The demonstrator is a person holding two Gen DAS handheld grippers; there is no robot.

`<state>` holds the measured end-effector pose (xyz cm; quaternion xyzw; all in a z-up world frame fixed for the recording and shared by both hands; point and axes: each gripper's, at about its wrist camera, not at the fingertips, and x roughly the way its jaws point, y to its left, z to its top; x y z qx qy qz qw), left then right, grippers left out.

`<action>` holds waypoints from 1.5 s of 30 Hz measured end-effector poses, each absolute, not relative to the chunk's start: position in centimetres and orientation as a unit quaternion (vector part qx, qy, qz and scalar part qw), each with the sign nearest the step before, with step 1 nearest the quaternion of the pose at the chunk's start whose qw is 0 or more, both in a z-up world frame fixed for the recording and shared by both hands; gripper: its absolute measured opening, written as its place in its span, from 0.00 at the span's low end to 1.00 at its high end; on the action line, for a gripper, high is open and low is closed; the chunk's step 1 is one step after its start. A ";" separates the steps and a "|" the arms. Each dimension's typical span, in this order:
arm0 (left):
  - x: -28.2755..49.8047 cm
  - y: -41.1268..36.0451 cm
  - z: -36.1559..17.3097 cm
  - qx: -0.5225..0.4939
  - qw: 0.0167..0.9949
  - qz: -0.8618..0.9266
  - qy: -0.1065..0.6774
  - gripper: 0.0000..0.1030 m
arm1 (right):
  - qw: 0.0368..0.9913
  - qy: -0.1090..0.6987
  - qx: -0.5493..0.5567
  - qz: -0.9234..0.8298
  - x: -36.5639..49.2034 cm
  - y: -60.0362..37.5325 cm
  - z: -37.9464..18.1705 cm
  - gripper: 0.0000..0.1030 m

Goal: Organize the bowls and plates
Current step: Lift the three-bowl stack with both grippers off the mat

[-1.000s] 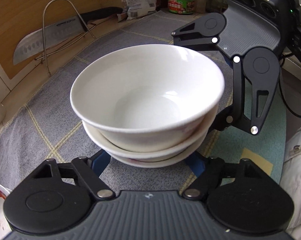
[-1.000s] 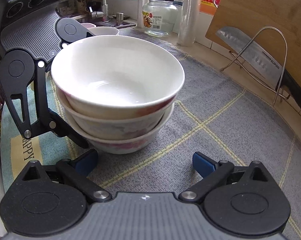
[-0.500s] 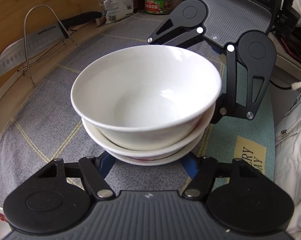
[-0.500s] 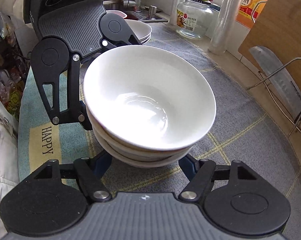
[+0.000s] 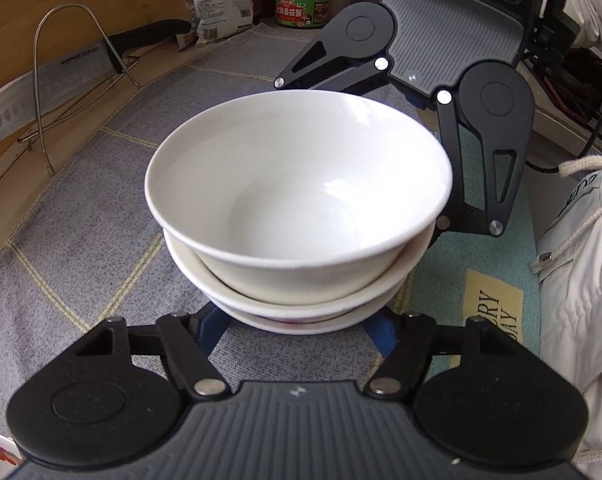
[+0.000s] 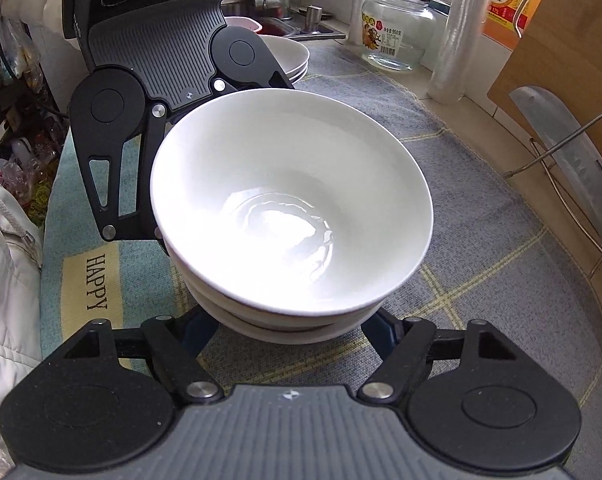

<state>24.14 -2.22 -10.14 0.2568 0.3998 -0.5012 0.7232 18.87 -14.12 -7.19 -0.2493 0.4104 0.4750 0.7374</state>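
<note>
A stack of three nested white bowls (image 5: pixel 297 208) fills the middle of both views (image 6: pixel 289 208) above the grey checked cloth. My left gripper (image 5: pixel 297 330) has its blue fingers (image 5: pixel 209 328) wide apart against the lowest bowl's base. My right gripper (image 6: pixel 289 330) does the same from the opposite side, its fingers (image 6: pixel 381 334) spread under the stack. Each gripper body shows behind the bowls in the other's view. The fingertips are hidden under the stack. A stack of white plates (image 6: pixel 289 58) sits behind the left gripper.
A cleaver (image 5: pixel 41 80) leans in a wire rack (image 5: pixel 61 60) before a wooden board at the counter's back. A glass jar (image 6: pixel 397 28), a plastic roll (image 6: pixel 453 40) and an orange bottle (image 6: pixel 505 4) stand along the window. Packets and a green tub (image 5: pixel 301 4) stand far off.
Both grippers and the bowl stack have shifted together across the cloth; the right wrist view looks more steeply down into the bowls. The fingers stay spread around the lowest bowl.
</note>
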 end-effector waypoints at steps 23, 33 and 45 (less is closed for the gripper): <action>23.6 -2.4 -9.8 0.258 0.730 -0.490 0.401 0.72 | 0.740 0.405 -0.261 0.470 18.1 -13.4 -6.4 0.82; 22.6 -2.1 -8.6 0.255 0.737 -0.483 0.398 0.72 | 0.738 0.402 -0.264 0.474 17.5 -13.3 -5.2 0.82; 20.1 0.7 -6.2 0.247 0.757 -0.460 0.393 0.72 | 0.728 0.392 -0.277 0.490 16.9 -10.9 -3.1 0.82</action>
